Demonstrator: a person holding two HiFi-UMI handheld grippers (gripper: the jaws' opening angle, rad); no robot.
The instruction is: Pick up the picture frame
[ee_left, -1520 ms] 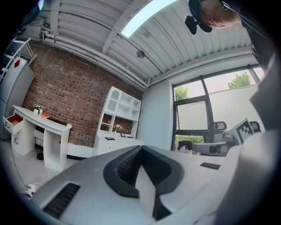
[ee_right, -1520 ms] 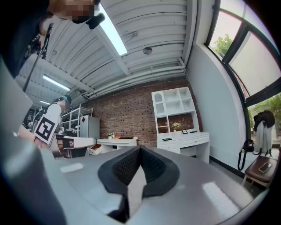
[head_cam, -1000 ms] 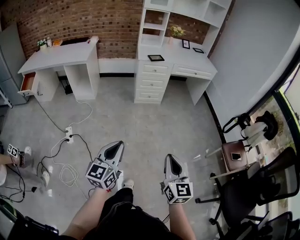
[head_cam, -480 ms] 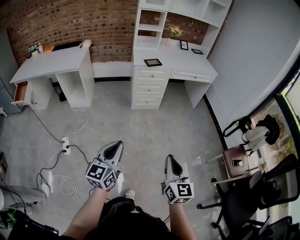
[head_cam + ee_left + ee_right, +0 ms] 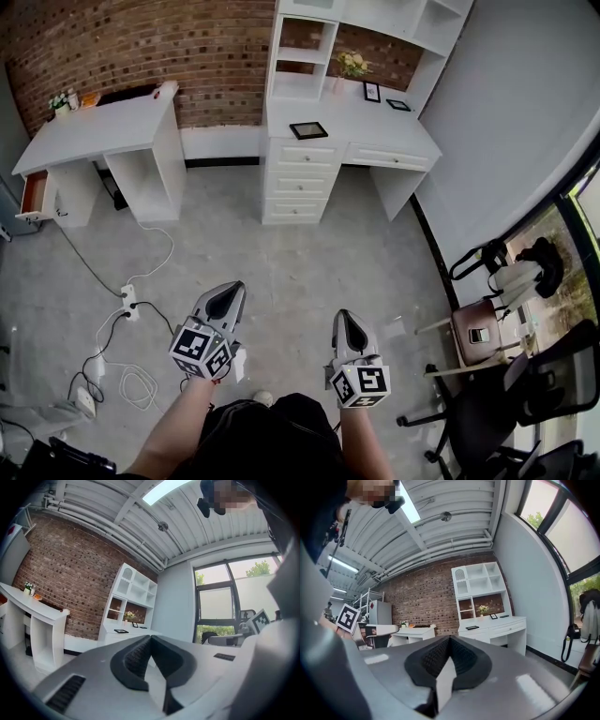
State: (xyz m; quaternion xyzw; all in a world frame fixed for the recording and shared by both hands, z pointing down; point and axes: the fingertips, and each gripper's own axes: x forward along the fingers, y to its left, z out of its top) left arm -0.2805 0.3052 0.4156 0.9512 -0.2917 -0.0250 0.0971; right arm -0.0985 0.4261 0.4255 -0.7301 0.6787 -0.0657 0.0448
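Observation:
A black picture frame [image 5: 308,129] lies flat on the white drawer desk [image 5: 375,131] against the brick wall, far ahead of both grippers. It is small in the left gripper view [image 5: 121,631] and in the right gripper view [image 5: 472,627]. A second frame [image 5: 372,91] stands further back, and a third frame [image 5: 398,105] lies to its right. My left gripper [image 5: 228,292] and right gripper [image 5: 347,317] are held level over the floor, side by side, both pointing toward the desk. The left gripper's [image 5: 150,638] jaws meet at the tip with nothing between them, and so do the right gripper's [image 5: 450,638].
A white shelf unit [image 5: 309,47] with a flower pot [image 5: 353,64] stands on the desk. A second white desk [image 5: 94,127] with an open drawer [image 5: 33,192] is at the left. Power strip and cables [image 5: 127,300] lie on the floor. Chairs [image 5: 487,375] stand at the right by the window.
Both grippers have moved forward over the floor toward the drawer desk, which sits lower and slightly larger in the head view. Neither gripper's jaws have changed.

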